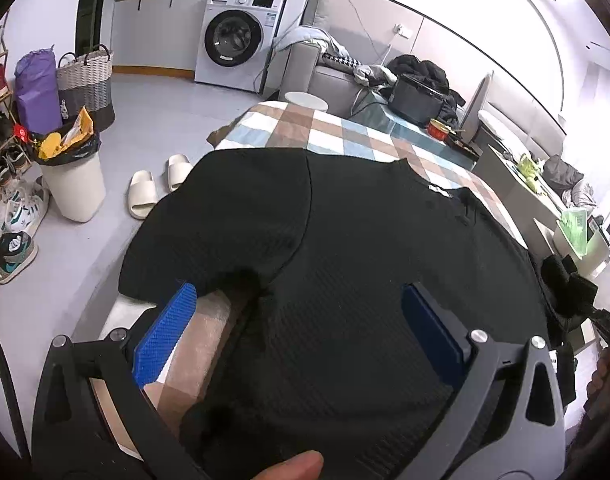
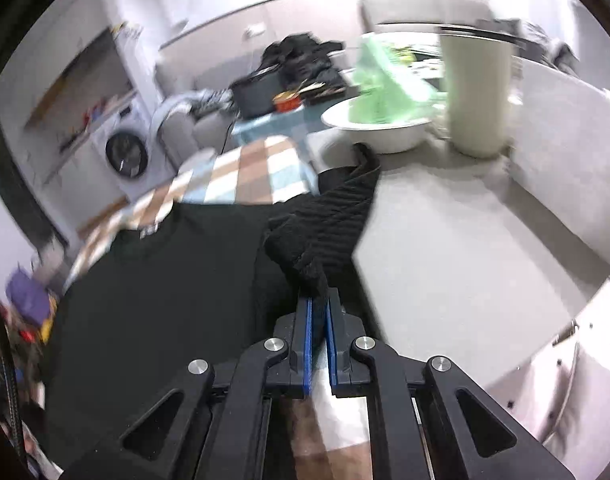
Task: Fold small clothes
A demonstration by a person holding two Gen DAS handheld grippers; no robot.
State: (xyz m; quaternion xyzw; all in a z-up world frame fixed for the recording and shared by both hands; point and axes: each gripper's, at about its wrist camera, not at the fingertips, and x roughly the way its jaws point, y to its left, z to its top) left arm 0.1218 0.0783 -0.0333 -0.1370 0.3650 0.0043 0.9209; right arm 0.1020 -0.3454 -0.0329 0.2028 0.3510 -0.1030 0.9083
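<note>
On the left, the left gripper is held low over the black T-shirt, its blue pads spread wide with nothing between them; a reach for the near edge is judged likely. The shirt is spread flat across the checked cloth covering the table, collar away from the camera, one sleeve draped off the left side, presumably laid out so that folds can be made cleanly. A small white label is seen at the neckline; its writing cannot be read. Further back, the washing machine carries a panel and stickers, too small to make out.

Moving right, the right gripper is seen with its pads pinched together on the shirt's right sleeve, which is lifted and bunched above the body, seemingly to be carried inward for a first fold. The right view is blurred. Beyond, a white bowl holding something green is set near a pale cylinder.
</note>
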